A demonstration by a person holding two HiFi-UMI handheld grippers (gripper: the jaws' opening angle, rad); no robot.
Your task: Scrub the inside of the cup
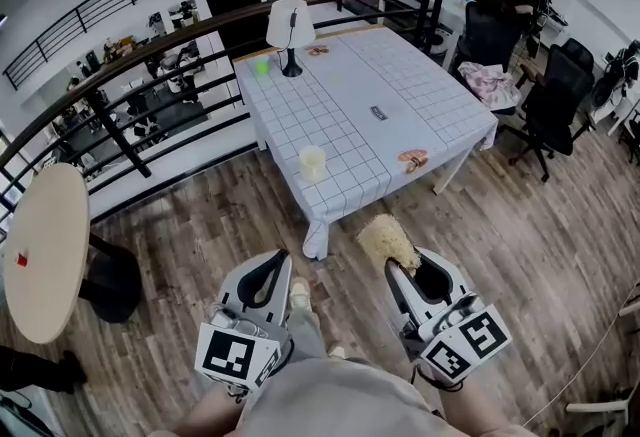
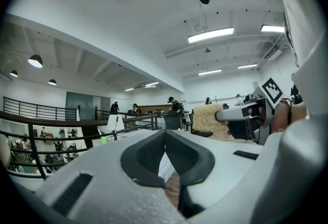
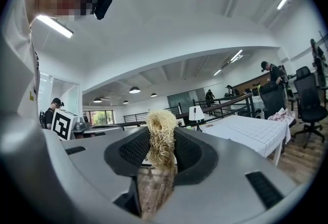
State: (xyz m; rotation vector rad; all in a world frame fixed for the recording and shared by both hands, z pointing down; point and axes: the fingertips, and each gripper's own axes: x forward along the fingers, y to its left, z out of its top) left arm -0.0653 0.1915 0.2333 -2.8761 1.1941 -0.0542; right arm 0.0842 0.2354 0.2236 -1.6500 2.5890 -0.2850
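Scrubber (image 1: 388,241) lengthwise toward table (image 1: 400,85)

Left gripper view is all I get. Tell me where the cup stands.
Observer: In the head view the cup stands upright on the white checked table, near the corner closest to the person, with nothing touching it.
Operator: Confirm the right gripper's hold on the scrubber.
Observer: In the right gripper view the right gripper is shut on the scrubber, whose fibrous tuft sticks out past the jaws.
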